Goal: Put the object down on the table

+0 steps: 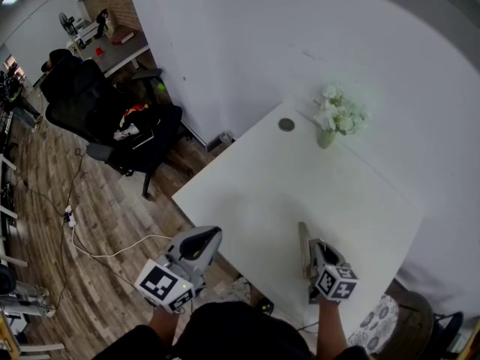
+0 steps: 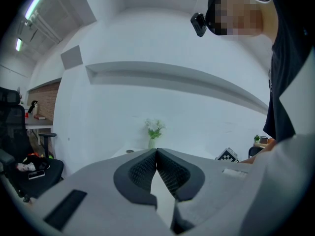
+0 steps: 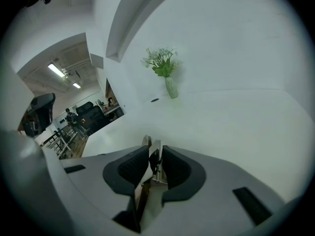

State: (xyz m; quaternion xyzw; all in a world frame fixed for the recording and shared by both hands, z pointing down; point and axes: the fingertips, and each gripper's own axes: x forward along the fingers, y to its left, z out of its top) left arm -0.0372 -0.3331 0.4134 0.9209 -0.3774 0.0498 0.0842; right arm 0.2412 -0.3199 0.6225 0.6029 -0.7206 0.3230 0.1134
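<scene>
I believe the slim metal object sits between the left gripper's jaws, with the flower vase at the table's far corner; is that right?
Not quite: the slim metal object sits between the jaws of the right gripper, as the right gripper view shows; the left gripper is shut and empty. The flower vase part is correct.

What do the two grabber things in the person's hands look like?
Both are made of smooth, light grey plastic with rounded shapes. The left gripper and the right gripper each carry a white cube printed with black square markers. Their tongs are lined with dark, bumpy pads. The person wears a dark top.
</scene>
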